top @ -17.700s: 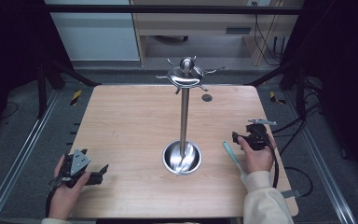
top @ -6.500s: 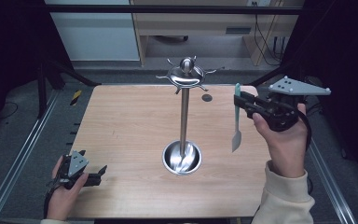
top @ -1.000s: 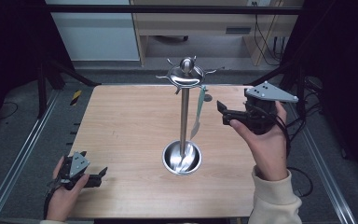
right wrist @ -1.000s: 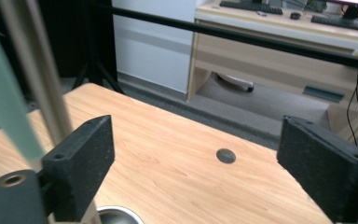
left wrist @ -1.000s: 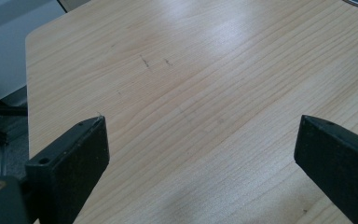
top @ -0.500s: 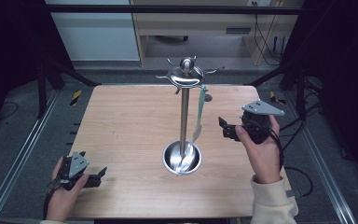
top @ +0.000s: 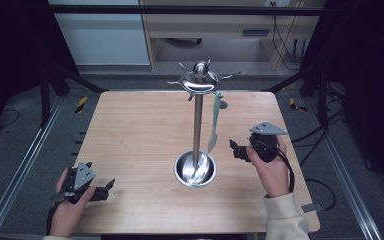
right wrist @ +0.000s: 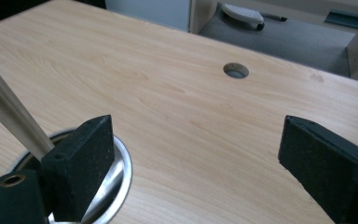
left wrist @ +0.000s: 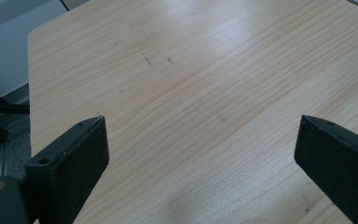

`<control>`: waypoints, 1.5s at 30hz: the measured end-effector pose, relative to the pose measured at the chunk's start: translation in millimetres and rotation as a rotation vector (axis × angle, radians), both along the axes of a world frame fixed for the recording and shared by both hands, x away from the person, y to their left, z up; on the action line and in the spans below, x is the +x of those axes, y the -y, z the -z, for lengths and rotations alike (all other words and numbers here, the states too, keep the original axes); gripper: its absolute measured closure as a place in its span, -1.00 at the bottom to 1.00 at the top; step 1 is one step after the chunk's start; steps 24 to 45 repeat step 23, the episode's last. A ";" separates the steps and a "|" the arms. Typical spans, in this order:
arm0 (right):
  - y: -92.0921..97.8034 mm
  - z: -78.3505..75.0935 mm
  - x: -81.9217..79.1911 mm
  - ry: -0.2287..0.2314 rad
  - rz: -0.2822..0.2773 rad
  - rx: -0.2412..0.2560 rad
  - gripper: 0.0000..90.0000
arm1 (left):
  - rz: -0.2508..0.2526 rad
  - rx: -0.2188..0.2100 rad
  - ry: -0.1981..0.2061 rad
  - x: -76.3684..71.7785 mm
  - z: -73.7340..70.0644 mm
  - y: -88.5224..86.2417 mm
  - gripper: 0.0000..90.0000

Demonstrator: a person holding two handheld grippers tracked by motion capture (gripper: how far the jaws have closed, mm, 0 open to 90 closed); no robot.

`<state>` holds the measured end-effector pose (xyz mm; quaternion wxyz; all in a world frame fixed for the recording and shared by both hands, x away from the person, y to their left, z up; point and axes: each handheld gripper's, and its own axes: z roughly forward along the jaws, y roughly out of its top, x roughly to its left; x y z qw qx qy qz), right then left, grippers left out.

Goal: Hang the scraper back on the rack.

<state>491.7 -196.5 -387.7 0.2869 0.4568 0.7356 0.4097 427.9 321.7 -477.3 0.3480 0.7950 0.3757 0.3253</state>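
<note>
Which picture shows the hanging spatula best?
The high view: the pale spatula hangs whole from a hook on the metal stand. The right gripper view catches a pale angled edge, perhaps it; the left gripper view shows bare table.

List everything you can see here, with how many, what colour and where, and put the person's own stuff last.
Table: one, light wood, centre of the high view.
Utensil stand: one, shiny metal, mid-table; upright pole, hooked top, round bowl base.
Spatula: one, pale green and white, hanging from a hook on the stand's right side.
Hole: one, dark, in the table behind the stand.
Yellow-black objects: two, on the floor, one off each far corner of the table.
Left gripper: one, black, near left table edge, jaws open, held by a hand.
Right gripper: one, black, right of the base, jaws open, held by a hand.
</note>
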 end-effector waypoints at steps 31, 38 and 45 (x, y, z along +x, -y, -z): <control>7.8 70.9 10.0 -0.137 0.043 -0.067 -0.71 | 0.006 0.004 -0.007 0.8 0.1 1.1 -0.94; 7.8 70.9 10.0 -0.137 0.043 -0.067 -0.71 | 0.006 0.004 -0.007 0.8 0.1 1.1 -0.94; 7.8 70.9 10.0 -0.137 0.043 -0.067 -0.71 | 0.006 0.004 -0.007 0.8 0.1 1.1 -0.94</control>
